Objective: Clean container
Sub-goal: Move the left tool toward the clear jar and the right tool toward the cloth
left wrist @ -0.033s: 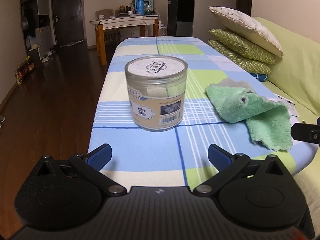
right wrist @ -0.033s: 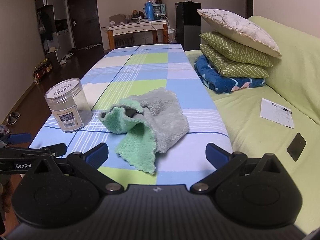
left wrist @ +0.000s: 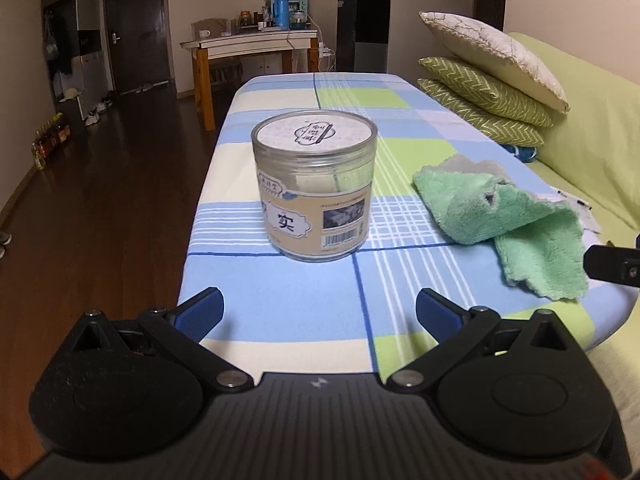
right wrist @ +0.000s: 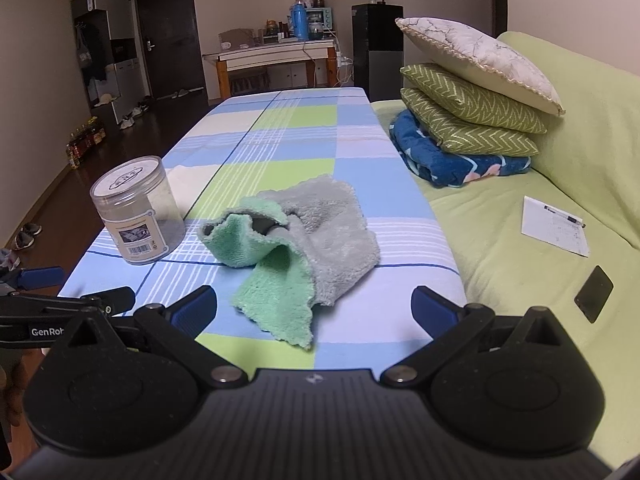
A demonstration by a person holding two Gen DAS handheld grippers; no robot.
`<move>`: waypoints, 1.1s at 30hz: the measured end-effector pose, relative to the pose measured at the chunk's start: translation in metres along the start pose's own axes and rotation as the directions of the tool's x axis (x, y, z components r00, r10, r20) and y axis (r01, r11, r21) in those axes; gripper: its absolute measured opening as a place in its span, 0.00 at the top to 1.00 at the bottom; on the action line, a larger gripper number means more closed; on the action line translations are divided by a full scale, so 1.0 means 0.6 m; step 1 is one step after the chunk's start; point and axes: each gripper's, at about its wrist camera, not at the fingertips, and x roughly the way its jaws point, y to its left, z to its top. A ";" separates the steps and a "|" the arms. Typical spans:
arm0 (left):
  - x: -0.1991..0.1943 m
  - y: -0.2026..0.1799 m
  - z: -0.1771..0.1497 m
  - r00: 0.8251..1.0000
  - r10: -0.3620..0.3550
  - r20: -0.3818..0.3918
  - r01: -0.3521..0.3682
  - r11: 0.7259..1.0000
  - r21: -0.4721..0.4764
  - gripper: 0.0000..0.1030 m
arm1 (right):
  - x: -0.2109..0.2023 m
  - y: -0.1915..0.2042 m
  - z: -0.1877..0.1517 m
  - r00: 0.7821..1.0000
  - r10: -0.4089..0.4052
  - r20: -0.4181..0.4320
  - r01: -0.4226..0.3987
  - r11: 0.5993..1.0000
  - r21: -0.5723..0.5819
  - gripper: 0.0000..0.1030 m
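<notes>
While both hand-held grippers, left (left wrist: 319, 312) and right (right wrist: 314, 307), gape empty, the cloth (right wrist: 304, 240) hides its own folded middle

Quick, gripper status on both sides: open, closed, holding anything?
Left gripper: open, empty, facing the clear plastic labelled jar.
Right gripper: open, empty, facing the crumpled green-and-grey microfibre cloth.

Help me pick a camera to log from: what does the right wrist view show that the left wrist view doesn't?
Only the right wrist view shows the blue folded blanket under the pillows, the black phone on the sofa, and the left gripper.

Only the left wrist view shows the container's front label.

Both show the container, the green-grey cloth on the checked board, and open jaws.
</notes>
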 end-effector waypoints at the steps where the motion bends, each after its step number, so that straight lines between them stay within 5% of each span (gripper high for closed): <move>1: 0.000 0.000 0.000 1.000 -0.001 0.000 0.001 1.000 -0.001 0.00 | 0.000 0.000 0.000 1.000 0.000 0.001 0.000 1.000 0.000 0.01; 33: 0.011 0.006 0.000 1.000 -0.030 0.003 0.030 1.000 -0.010 0.00 | 0.014 0.000 -0.003 1.000 0.023 -0.002 -0.023 1.000 0.011 0.01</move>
